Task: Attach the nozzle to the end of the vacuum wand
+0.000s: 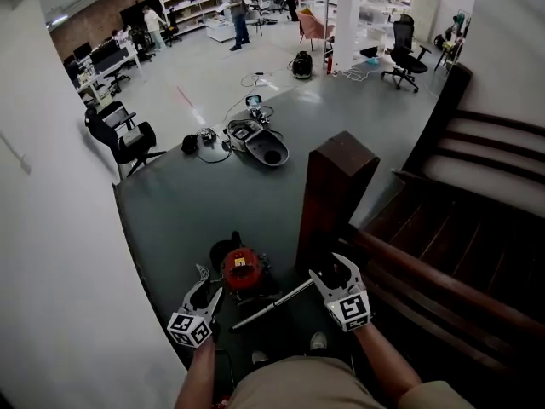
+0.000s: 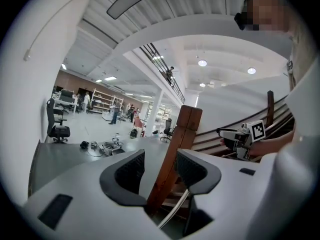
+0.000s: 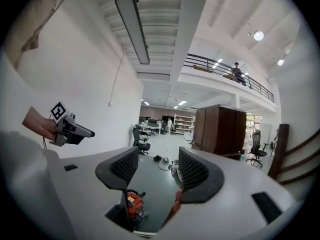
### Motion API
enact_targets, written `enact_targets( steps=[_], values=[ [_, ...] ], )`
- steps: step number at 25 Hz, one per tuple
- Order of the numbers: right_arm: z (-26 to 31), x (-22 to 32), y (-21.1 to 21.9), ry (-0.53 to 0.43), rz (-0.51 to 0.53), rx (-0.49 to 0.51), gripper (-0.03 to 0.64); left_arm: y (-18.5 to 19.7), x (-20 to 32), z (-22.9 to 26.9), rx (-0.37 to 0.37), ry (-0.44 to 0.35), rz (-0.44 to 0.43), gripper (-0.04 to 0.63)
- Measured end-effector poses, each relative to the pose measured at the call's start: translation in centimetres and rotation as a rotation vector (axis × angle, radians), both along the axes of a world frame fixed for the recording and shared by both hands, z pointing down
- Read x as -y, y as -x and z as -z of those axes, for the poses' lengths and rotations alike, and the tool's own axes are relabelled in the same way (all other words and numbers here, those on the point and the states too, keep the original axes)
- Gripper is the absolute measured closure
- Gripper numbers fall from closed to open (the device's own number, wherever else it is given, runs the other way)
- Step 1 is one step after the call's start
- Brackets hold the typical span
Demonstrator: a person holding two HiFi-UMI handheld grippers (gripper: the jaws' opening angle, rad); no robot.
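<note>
A red and black vacuum body [image 1: 241, 269] stands on the grey floor at my feet. A bare metal wand [image 1: 272, 305] lies slanted beside it, between the two grippers. My left gripper [image 1: 209, 281] hangs just left of the vacuum, held above the floor, open and empty. My right gripper [image 1: 332, 271] is right of the wand's upper end, also open and empty. In the left gripper view the left gripper [image 2: 160, 166] frames the wooden post, with the wand [image 2: 175, 211] below it. The right gripper [image 3: 155, 166] looks over the vacuum body [image 3: 132, 204]. I cannot make out a nozzle.
A dark wooden newel post [image 1: 336, 194] stands right behind the vacuum, with stairs [image 1: 477, 228] rising at the right. A white wall [image 1: 51, 254] runs along the left. Further out lie a grey housing [image 1: 264, 147] with cables and an office chair [image 1: 123, 135].
</note>
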State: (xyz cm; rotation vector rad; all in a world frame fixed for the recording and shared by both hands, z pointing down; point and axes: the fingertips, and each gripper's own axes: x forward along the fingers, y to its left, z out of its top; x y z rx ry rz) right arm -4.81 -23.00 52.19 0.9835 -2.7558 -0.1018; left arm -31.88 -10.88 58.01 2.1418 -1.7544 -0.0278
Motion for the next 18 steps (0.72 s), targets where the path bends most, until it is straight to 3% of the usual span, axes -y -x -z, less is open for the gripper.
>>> enact_targets(
  steps=[4, 7, 12, 18],
  values=[
    [-1.0, -2.1, 2.8, -0.073, 0.112, -0.066, 0.354, -1.1, -1.1, 0.7, 0.090, -0.040, -0.027, 0.387],
    [-2.7, -3.1, 4.3, -0.068, 0.154, -0.080, 0.354, -2.2, -1.8, -0.5, 0.144, -0.026, -0.056, 0.387],
    [-7.3, -4.1, 5.3, -0.059, 0.178, -0.125, 0.356, -3.4, -3.1, -3.7, 0.133, 0.011, -0.061, 0.387],
    [-13.3, -4.1, 5.1, 0.023, 0.149, -0.169, 0.360, -3.6, -4.1, -9.2, 0.145, 0.110, -0.050, 0.387]
  ],
)
